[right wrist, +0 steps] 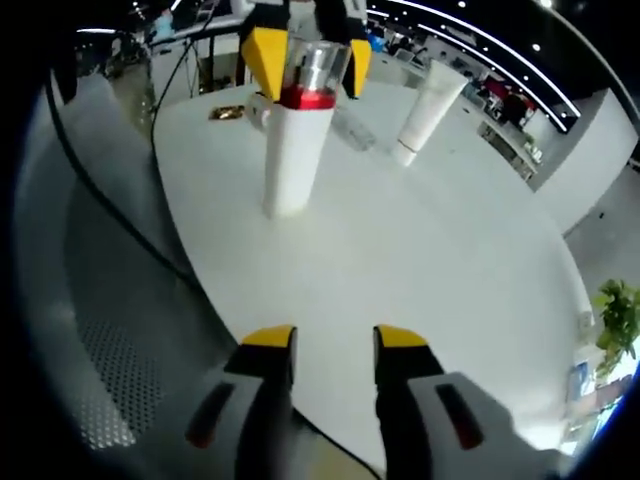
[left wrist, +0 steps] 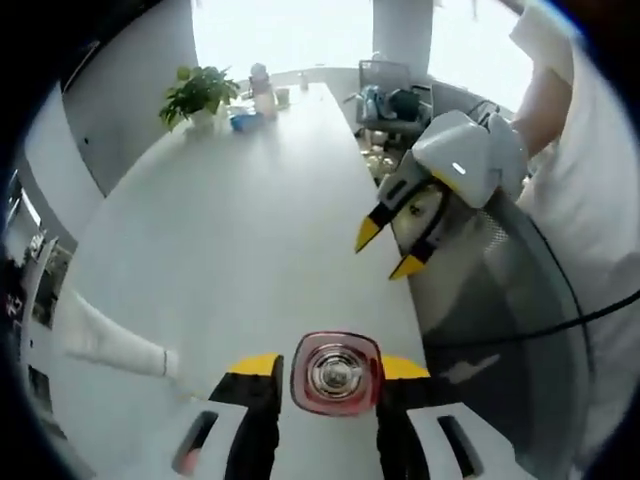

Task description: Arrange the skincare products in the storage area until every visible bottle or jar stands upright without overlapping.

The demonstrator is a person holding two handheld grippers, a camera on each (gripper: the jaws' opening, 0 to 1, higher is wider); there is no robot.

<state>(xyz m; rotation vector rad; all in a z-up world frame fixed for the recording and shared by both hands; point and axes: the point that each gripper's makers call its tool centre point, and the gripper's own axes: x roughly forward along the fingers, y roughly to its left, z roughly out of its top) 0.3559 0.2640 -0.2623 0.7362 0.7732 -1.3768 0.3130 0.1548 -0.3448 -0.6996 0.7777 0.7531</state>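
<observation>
A white bottle (right wrist: 292, 150) with a red collar and clear cap stands upright on the white table (right wrist: 400, 270). My left gripper (left wrist: 335, 368) is shut on its cap (left wrist: 336, 372), a yellow-tipped jaw on each side; it is seen from across as the left gripper (right wrist: 305, 55). A white tube (right wrist: 425, 110) appears to stand on its cap a little beyond the bottle, and shows as the tube (left wrist: 115, 345) in the left gripper view. My right gripper (right wrist: 333, 345) is open and holds nothing, at the table's near edge. It enters the left gripper view as the right gripper (left wrist: 386, 253).
A potted plant (left wrist: 200, 95) and small items sit at the table's far end. A small gold item (right wrist: 225, 112) and a clear item (right wrist: 355, 130) lie behind the bottle. A grey mesh surface (right wrist: 100, 330) runs beside the table edge. A person in white (left wrist: 590, 200) stands by it.
</observation>
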